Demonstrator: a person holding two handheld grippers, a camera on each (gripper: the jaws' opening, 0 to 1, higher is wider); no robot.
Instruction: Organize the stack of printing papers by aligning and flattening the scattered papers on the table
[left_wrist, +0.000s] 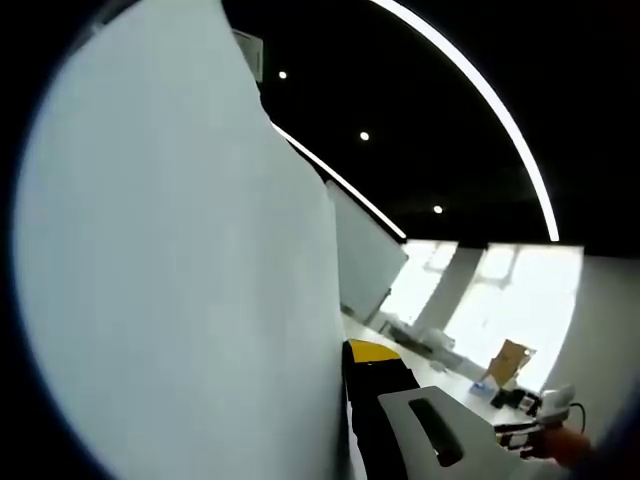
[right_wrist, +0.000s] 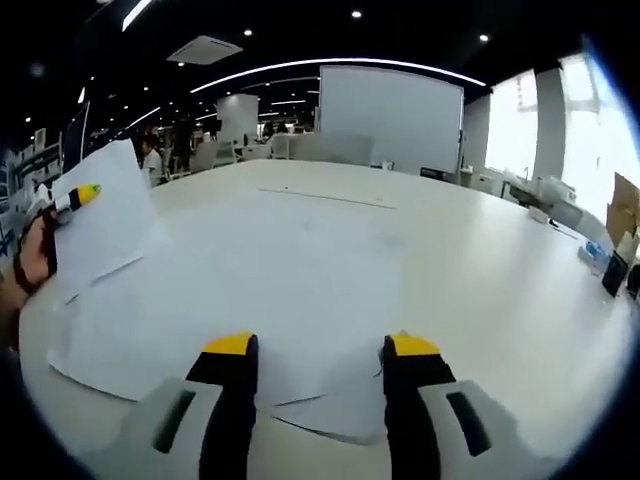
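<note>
While both hands are working over the white table (right_wrist: 480, 280), status is:
Left gripper (right_wrist: 75, 197): showing at the far left of the right gripper view, yellow tips clenched on a raised sheet (right_wrist: 105, 215) — lifting it tilted above the table's left edge. In the left gripper view that sheet (left_wrist: 180, 250) is sitting right against the lens, one jaw showing beside it.
Right gripper (right_wrist: 320, 360): jaws standing apart, released, hovering low over the near edge of the table — not gripping anything.
Scattered papers (right_wrist: 250, 300): lying flat and overlapping on the near-left part of the table, corners sticking out unevenly toward the near edge.
Whiteboard (right_wrist: 392, 110): standing beyond the far edge.
</note>
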